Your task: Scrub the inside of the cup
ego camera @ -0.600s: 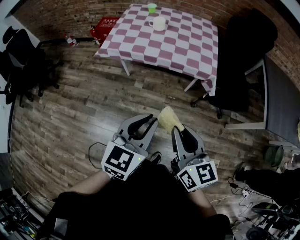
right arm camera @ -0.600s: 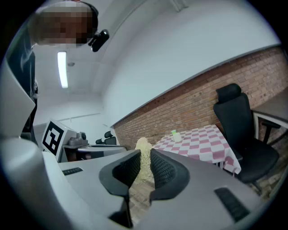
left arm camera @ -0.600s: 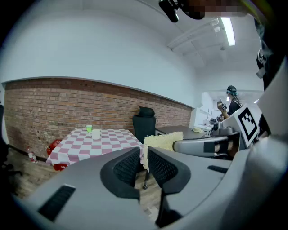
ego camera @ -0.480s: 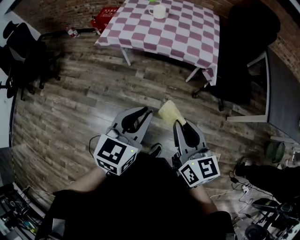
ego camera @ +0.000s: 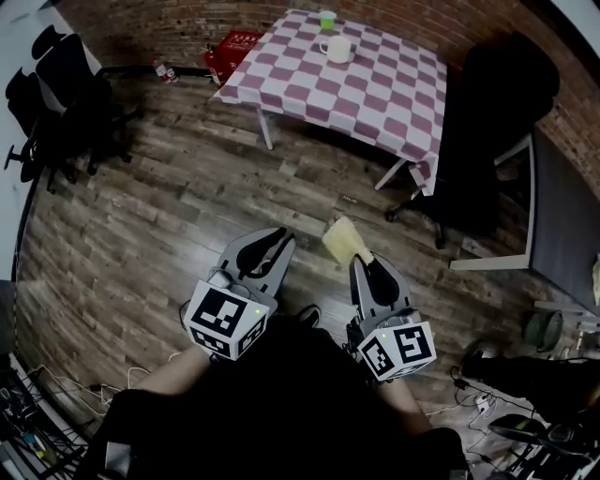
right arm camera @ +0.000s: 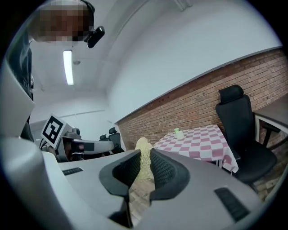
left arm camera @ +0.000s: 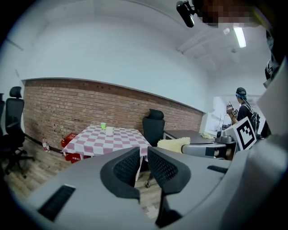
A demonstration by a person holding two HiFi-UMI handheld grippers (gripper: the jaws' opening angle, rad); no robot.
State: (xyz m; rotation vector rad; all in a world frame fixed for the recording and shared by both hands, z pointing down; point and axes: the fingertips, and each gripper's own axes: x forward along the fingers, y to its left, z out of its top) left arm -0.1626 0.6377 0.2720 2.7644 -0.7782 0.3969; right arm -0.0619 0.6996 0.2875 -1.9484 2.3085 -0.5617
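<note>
The plank floor (ego camera: 169, 216) fills most of the head view. At its far end stands the table (ego camera: 375, 94) in its red-and-white checked cloth, with a black office chair (ego camera: 492, 112) to the right of it and a red crate (ego camera: 232, 47) on the floor at its left corner.

The white cup (ego camera: 337, 50) stands on the far part of that table, a green cup (ego camera: 326, 19) just behind it, both well apart from my tools.

My left gripper (ego camera: 274, 240) and right gripper (ego camera: 364, 267) are low in front of me, over the floor. The right one is clamped on a yellow sponge (ego camera: 345, 241), which sticks out past its tips.

Only the right gripper view shows the sponge pressed between the two ribbed pads (right arm camera: 163, 167). Only the left gripper view shows that tool's jaws standing a narrow slit apart with nothing between them. It also takes in a person (left arm camera: 243, 112) standing far off to the right, whom the head view does not show.
</note>
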